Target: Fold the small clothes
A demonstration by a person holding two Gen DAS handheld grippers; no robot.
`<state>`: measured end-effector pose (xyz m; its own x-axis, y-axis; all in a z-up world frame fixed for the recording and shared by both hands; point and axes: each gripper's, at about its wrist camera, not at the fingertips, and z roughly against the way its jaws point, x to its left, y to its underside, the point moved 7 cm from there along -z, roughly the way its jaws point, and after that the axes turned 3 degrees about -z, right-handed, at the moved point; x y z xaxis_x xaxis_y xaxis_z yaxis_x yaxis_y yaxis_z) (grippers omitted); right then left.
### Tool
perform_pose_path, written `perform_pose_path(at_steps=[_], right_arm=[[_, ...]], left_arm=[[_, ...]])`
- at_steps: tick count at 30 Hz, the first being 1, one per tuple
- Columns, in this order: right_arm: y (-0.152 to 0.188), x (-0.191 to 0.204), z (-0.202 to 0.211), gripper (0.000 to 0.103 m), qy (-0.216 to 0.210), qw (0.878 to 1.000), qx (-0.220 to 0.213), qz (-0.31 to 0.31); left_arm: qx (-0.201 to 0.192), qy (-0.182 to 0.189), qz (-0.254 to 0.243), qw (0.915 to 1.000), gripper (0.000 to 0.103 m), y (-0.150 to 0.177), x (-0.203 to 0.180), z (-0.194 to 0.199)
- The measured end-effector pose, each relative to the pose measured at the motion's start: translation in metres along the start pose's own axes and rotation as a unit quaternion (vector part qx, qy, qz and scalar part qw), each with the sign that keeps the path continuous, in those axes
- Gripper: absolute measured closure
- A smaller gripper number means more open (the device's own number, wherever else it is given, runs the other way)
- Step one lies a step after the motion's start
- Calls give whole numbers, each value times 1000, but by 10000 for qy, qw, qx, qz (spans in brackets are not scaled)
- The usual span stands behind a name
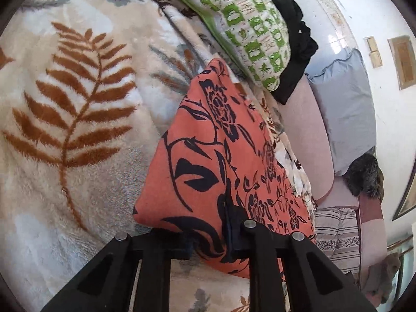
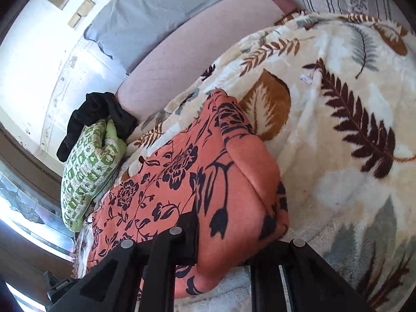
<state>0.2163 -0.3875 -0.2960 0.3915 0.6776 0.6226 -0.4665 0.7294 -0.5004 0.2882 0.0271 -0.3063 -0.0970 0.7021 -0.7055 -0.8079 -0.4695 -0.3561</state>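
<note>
An orange cloth with black flower print [image 1: 208, 161] lies on a cream leaf-patterned blanket [image 1: 78, 104]. It also shows in the right wrist view [image 2: 197, 182], doubled over along its right side. My left gripper [image 1: 210, 236] has its jaws apart around the cloth's near edge; one finger lies on the cloth, the other is under the fabric. My right gripper [image 2: 221, 239] also has its jaws apart around the folded near edge, with one finger on top of the cloth.
A green and white patterned pillow [image 1: 244, 26] with a black garment [image 1: 293, 52] lies beyond the cloth. A pink bolster [image 1: 304, 135], a grey pillow [image 1: 345, 104] and a striped cushion [image 1: 335, 234] line the wall side. The blanket [image 2: 338, 130] spreads to the right.
</note>
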Motion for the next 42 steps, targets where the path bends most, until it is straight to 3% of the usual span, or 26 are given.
perform_pose_path(at_steps=[7,11,12,14,15,16,17,19,21,22,23,27,28,29,30,32,33,34,36,38,39,42], right_arm=[[9,8,54,94,283,9978,-359,490],[20,-11,66,94,383,9987,-13,329],[24,-21,65,93,430,9989,146,147],[28,-45,58,91,320,9962,543,-602],[28,-55,54,91,200,9930,651,-966],[26,-62,51,90,91,9905,703,-1182],[25,-67,47,86,41,9886,735,-1313],[24,-75,41,79,-109,9839,745,-1621],[26,-77,36,64,-313,9785,787,-1881],[26,-78,34,34,-304,9772,796,-1944],[26,-78,32,20,-262,9768,737,-1995],[15,-67,20,23,-594,9775,430,-1979],[13,-63,10,34,-579,9796,471,-1864],[12,-61,-1,51,-529,9808,564,-1788],[13,-60,-12,61,-498,9807,650,-1778],[15,-58,-26,76,-484,9801,634,-1817],[14,-55,-28,80,-485,9820,560,-1735],[10,-49,-26,84,-418,9863,420,-1539],[3,-25,-14,86,-117,9974,86,-711],[1,5,2,87,263,9987,-290,318],[4,19,11,88,506,9945,-469,794],[22,58,39,88,1166,9611,-1120,2238]], left_arm=[[-84,174,-187,9996,87,16,-4,37],[-74,-75,-227,9997,88,21,11,40],[69,-49,-24,10000,87,19,20,34],[296,73,557,9980,75,20,37,23],[392,145,868,9953,65,22,45,18],[333,318,1111,9927,62,22,48,16],[276,358,1204,9917,59,21,47,16],[291,402,1002,9937,40,21,37,15],[333,411,793,9954,28,23,26,13],[349,414,747,9957,23,24,22,13],[363,421,720,9959,21,25,19,11],[295,413,725,9961,18,20,13,2],[260,433,732,9960,19,16,11,-1],[217,466,699,9962,19,12,9,-4],[170,492,638,9966,24,8,7,-7],[131,414,450,9980,53,2,5,-12],[144,329,349,9987,75,1,5,-16],[175,287,295,9990,80,0,6,-18],[129,306,298,9990,82,0,6,-17],[51,338,146,9993,84,-1,0,-10],[-1,370,61,9993,84,-1,-5,-5],[-122,528,-56,9985,85,3,-14,15]])
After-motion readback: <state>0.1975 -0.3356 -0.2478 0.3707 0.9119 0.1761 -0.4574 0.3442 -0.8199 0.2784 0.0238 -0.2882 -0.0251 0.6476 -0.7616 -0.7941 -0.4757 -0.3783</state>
